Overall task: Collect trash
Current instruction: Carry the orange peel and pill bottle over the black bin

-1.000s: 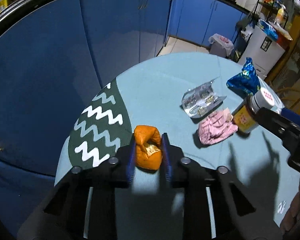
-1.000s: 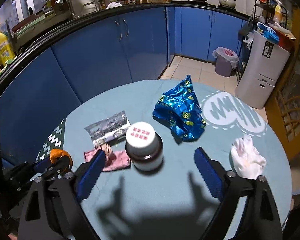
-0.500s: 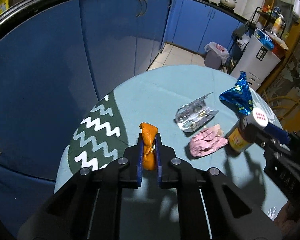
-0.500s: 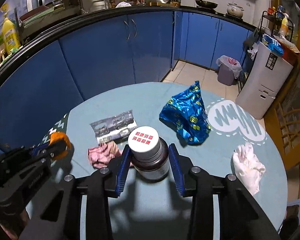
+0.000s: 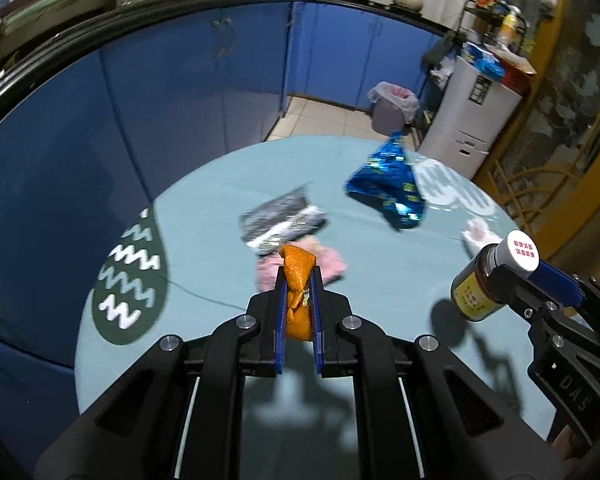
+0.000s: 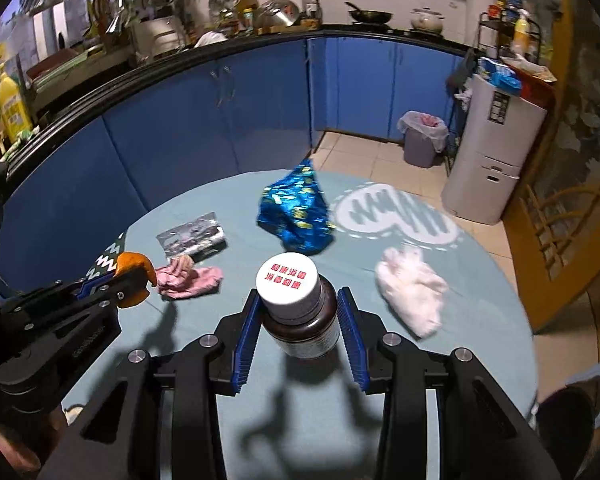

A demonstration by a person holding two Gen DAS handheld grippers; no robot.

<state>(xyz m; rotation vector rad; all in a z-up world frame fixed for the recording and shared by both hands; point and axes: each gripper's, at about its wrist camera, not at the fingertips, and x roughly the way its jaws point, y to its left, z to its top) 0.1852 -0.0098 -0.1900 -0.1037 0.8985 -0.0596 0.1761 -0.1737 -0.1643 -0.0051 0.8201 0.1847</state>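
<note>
Left wrist view, nearest first: the left claw (image 5: 298, 308) is clamped on a crumpled orange wrapper (image 5: 297, 280), which stands up between the two blue pads and is held above the light blue round surface (image 5: 204, 216). Just beyond it lies a pink wrapper (image 5: 332, 266), and past that a silver foil packet (image 5: 280, 220), touching or overlapping the pink one. Farther back a blue foil bag (image 5: 388, 184) sits near the far edge, with a crumpled white tissue (image 5: 480, 234) to its right.

Right wrist view: the right claw (image 6: 300, 320) is closed on a brown bottle (image 6: 300, 320) with a white cap bearing red characters, gripped at its sides and lifted clear of the surface, with its shadow falling below. The tissue lies just to its right, the pink wrapper to its left, the blue bag beyond. On the floor past the surface stands a grey bin (image 6: 422, 142) with a plastic liner.
</note>
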